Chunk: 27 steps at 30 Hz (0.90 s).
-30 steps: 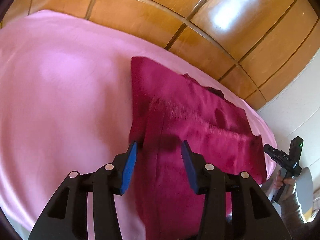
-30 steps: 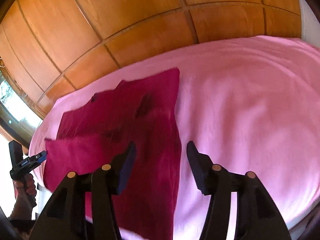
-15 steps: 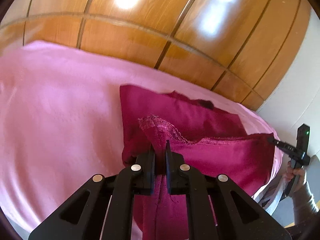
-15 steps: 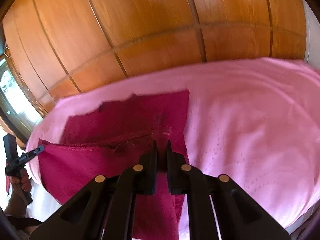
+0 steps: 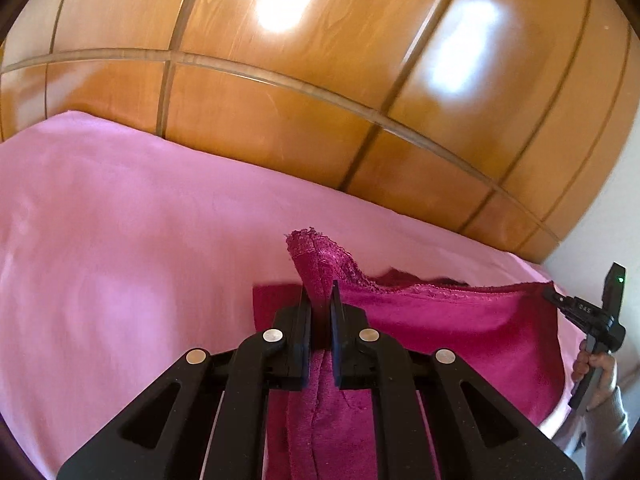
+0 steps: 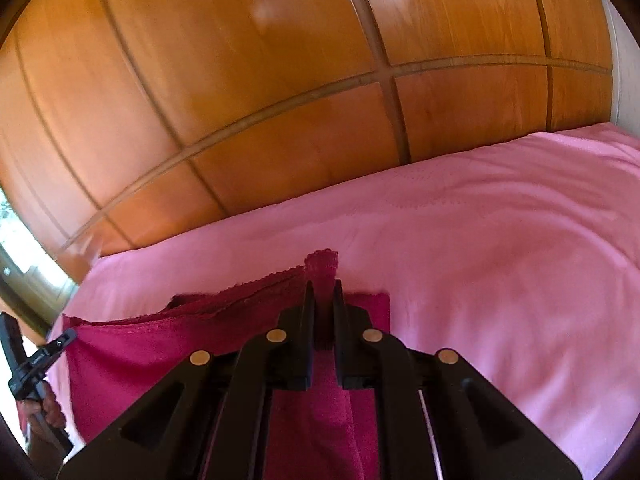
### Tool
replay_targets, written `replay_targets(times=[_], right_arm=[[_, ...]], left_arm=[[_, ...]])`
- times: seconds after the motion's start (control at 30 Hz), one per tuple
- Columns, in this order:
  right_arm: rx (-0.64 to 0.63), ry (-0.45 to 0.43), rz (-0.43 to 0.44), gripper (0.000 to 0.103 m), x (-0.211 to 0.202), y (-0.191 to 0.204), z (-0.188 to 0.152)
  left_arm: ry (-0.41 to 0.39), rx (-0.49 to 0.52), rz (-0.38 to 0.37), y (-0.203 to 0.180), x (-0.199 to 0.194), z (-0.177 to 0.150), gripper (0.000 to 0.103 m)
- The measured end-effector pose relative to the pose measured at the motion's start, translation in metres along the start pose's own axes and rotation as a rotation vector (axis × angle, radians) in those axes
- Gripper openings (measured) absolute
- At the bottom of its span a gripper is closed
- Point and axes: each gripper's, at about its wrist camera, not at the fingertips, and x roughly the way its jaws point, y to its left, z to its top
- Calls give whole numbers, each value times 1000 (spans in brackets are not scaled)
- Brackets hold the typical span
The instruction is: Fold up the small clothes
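1. The left gripper (image 5: 320,300) points downward over the bed, its jaws clenched on a lace-edged corner of the magenta garment (image 5: 460,328), which is lifted off the pink bedsheet (image 5: 120,240).
2. The right gripper (image 6: 321,300) has a similar downward tilt and is clamped on the opposite corner of the same garment (image 6: 160,352).
3. The cloth's top edge is stretched between the two grippers (it sags slightly mid-span); the lower part lies on the sheet (image 6: 500,240).
4. The left wrist view alone shows the right gripper (image 5: 560,302) from outside at the far right edge, with the person's hand (image 5: 596,364) and a pale sleeve (image 5: 608,428) below it.
5. The right wrist view alone shows the left gripper (image 6: 64,338) from outside at the far left, its hand (image 6: 50,404) partly cut off by the frame edge, plus a bright window strip (image 6: 24,256).
6. A wooden panelled wall (image 5: 320,100) rises behind the bed in both views. Each gripper's own black body hides the garment's near portion.
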Motion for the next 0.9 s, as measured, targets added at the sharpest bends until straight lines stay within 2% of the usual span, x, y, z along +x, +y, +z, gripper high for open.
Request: replay_targets(times=[0.23,0.3,0.37,0.43,0.5,0.57,0.6,0.73,0.9], right_arm=[[10,93,-117,6,66,-10,1],[5,117,-147,6,79,-15,-3],[14,139,-157,7,89,-20,-6],[9,142,-154,7,89,-20,-6],[4,136,-153,18,83,-19,-4],[-10,112,-139,30,68,-19,-3],[-23,95,-125,32,55,-17,-4],[-75,49,-49,33,4,-9,-19],[-144,73,77,34,-45,15,-68]], left_arm=[[82,-29,93,12,60,9,6],[116,-18,147,16,79,5,6],[162,-24,169,19,94,0,6],[171,-16,194,18,100,-2,7],[169,-9,196,15,95,1,7],[152,-4,215,12,82,3,21],[134,-2,224,10,73,2,21],[50,32,178,-2,24,-10,21],[33,113,77,-33,-23,-62,21]])
